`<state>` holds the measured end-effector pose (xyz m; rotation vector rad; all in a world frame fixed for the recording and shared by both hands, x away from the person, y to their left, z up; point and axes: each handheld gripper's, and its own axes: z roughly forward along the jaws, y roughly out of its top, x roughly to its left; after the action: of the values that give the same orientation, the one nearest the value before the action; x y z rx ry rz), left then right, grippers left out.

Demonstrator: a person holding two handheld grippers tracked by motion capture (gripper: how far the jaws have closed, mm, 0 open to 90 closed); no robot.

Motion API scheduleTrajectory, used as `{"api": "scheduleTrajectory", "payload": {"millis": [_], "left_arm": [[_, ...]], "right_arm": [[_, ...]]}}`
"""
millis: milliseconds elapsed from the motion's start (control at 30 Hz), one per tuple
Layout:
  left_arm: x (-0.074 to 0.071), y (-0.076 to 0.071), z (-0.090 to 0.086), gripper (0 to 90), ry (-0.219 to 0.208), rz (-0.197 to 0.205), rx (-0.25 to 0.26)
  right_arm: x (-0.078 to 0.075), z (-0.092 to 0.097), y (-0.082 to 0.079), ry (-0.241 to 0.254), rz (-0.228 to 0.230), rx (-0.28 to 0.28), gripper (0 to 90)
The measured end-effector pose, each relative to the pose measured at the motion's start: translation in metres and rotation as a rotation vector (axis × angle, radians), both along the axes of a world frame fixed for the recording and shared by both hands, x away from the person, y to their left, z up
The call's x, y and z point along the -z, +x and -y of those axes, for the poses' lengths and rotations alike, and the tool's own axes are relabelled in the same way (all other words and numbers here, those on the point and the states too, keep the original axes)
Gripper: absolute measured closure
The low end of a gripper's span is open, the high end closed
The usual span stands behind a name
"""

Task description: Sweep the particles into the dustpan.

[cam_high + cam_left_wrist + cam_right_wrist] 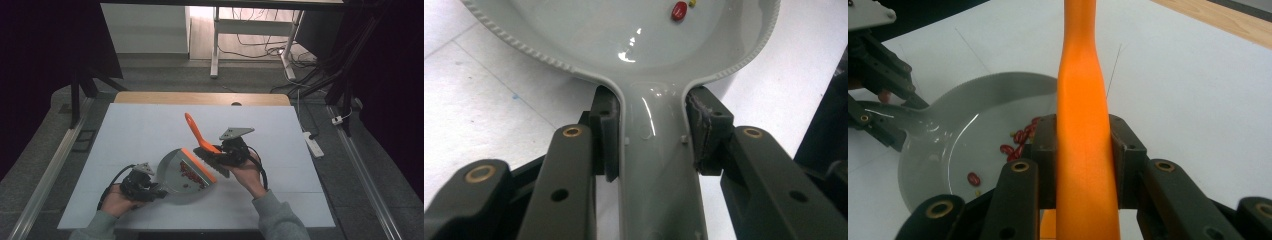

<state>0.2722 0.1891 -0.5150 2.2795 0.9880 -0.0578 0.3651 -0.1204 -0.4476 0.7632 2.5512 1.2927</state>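
Low centre of the high view: left gripper [150, 190] fingers [605, 135] clamp the grey plastic dustpan [182, 175] handle, pinning it to the white counter [140, 130] to catch red beans [1015, 145]; right gripper [222, 155] fingers [1125, 150] clamp the orange-handled brush [202, 142], bristles at the pan's lip.

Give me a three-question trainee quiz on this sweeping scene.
1. True or false: the left gripper is shut on the dustpan handle.
2. What does the right gripper hold? A) a sponge B) the orange brush C) a cup
3. What lies inside the dustpan?

Key:
1. True; its pads clamp the grey handle from both sides.
2. B; the pads press on the brush handle.
3. Red beans, gathered near the orange lip, with a few small yellowish bits.
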Motion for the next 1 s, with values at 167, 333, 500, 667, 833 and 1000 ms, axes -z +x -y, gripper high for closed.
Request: {"api": "scheduleTrajectory", "payload": {"millis": [167,333,500,667,833,1000], "left_arm": [[0.0,0.0,-0.004,61.3,-0.03,0.012,-0.041],[0.0,-0.002,-0.007,61.3,-0.043,0.023,-0.069],[-0.003,-0.004,-0.011,61.3,-0.065,0.051,-0.123],[-0.003,-0.005,-0.016,61.3,-0.083,0.055,-0.163],[-0.004,-0.007,-0.019,61.3,-0.085,0.058,-0.184],[-0.004,-0.012,-0.022,61.3,-0.097,0.06,-0.233]], "right_arm": [[-0.003,0.007,0.0,0.001,0.015,0.005,70.8],[-0.007,0.017,0.0,0.004,0.035,0.007,70.8],[-0.015,0.029,0.0,0.014,0.041,0.024,70.8],[-0.019,0.043,0.0,0.023,0.043,0.046,70.8],[-0.02,0.056,0.0,0.018,0.042,0.062,70.8],[-0.016,0.071,-0.001,0.037,0.009,0.079,70.8]]}}
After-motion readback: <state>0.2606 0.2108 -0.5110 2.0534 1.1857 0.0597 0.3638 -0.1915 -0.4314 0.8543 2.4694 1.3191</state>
